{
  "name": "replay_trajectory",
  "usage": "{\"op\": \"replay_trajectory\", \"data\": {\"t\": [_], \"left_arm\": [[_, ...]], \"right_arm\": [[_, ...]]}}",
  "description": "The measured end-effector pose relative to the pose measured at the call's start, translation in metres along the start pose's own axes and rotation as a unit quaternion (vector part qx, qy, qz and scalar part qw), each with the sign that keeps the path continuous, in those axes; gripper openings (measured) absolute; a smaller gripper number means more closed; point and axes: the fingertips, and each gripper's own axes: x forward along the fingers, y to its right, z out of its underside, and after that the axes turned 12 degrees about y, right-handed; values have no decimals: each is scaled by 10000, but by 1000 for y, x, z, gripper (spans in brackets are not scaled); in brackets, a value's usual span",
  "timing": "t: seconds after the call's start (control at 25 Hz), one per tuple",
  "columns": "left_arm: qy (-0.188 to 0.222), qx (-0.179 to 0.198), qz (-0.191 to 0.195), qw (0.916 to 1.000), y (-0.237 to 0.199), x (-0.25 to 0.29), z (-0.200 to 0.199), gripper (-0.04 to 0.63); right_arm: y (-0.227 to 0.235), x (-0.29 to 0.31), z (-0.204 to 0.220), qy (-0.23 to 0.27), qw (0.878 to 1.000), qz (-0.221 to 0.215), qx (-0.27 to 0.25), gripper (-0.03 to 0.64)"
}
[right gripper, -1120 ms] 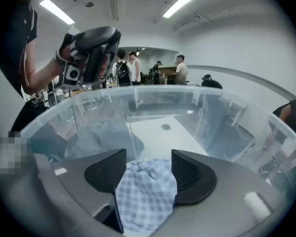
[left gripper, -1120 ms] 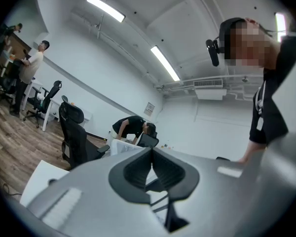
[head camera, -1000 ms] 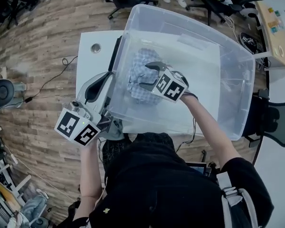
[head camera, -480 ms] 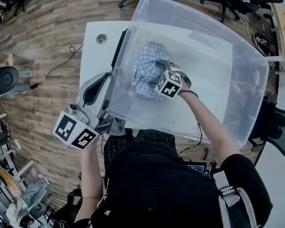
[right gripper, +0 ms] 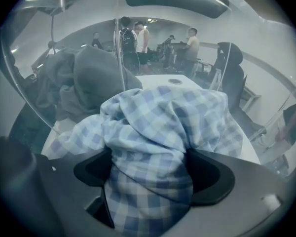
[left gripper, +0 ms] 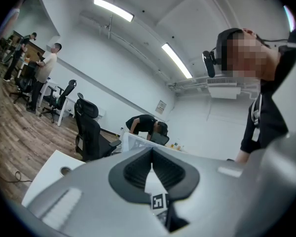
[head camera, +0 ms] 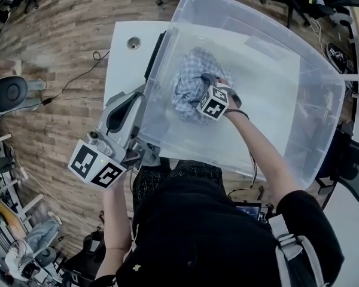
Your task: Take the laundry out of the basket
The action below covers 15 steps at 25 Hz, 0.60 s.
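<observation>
Wood-plank flooring (head camera: 60, 52) surrounds a white desk (head camera: 122, 64) that carries a large clear plastic basket (head camera: 323, 94).

1. Laundry: one blue-and-white checked cloth (head camera: 185, 76) lies bunched on the basket floor, towards its far-left part.
2. Right tongs (right gripper: 149, 167): lowered into the basket and pointed steeply down onto the cloth. The jaws have just been opening and stand wide. A fold of the checked cloth fills the gap between them.
3. Left tongs (left gripper: 152, 157): held outside the basket, just beside its near-left corner and roughly level. The jaws stand together at the tips, and no cloth is between them.
</observation>
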Motion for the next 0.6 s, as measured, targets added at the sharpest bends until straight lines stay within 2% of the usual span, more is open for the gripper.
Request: {"op": "replay_trajectory", "data": {"t": [0.4,0.6], "left_arm": [[68,-67,-137,9999,0,-14,2,8],[164,-82,-198,9996,-1,-21,-3,8]], "right_arm": [[3,7,-4,57,9999,30,150,469],[2,9,-8,10,9997,104,214,421]]}}
